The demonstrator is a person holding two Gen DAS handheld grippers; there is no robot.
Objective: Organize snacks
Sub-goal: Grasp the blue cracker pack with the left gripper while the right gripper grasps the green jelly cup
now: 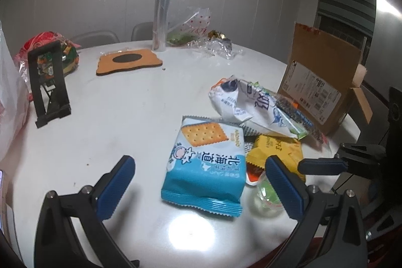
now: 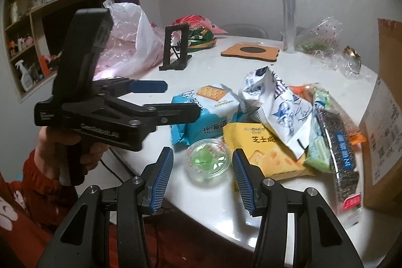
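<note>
Right gripper [image 2: 203, 173] hangs low over the near edge of the white bench [image 1: 120, 102], jaws partly open, blue pads either side of a small clear jelly cup [image 2: 208, 162] with green contents. Pads stand apart from the cup's rim; nothing gripped. Left gripper [image 1: 199, 182] has its jaws wide, straddling the near end of the blue cracker pack [image 1: 206, 165] without touching it; nothing held. A hand [image 2: 72, 142] with a red sleeve carries it.

Snack pile sits on the right part of the bench, near the middle:
- one blue cracker pack, flat, nearest the left gripper
- one yellow cheese-cracker pack [image 2: 263, 155], just right of the blue one, partly under other packs
- one white-and-blue crumpled bag [image 2: 279, 104] lying on top of the pile
- one long dark seed bar pack [image 2: 339, 155] at the pile's right edge
- one green wrapper [image 2: 319, 150] between the bar and the white bag
- one jelly cup, near side, touching the yellow pack

Containers: one cardboard box [image 1: 324, 72] stands open at the far right, just beyond the pile; inside not visible. One pink-white plastic bag [image 2: 135, 42] at far left, contents unclear. One clear dotted bag [image 1: 191, 29] at the far edge holds something green.

Also on the bench: one black stand [image 1: 47, 82], one orange coaster [image 1: 129, 62], one tall clear tube [image 1: 162, 11].
</note>
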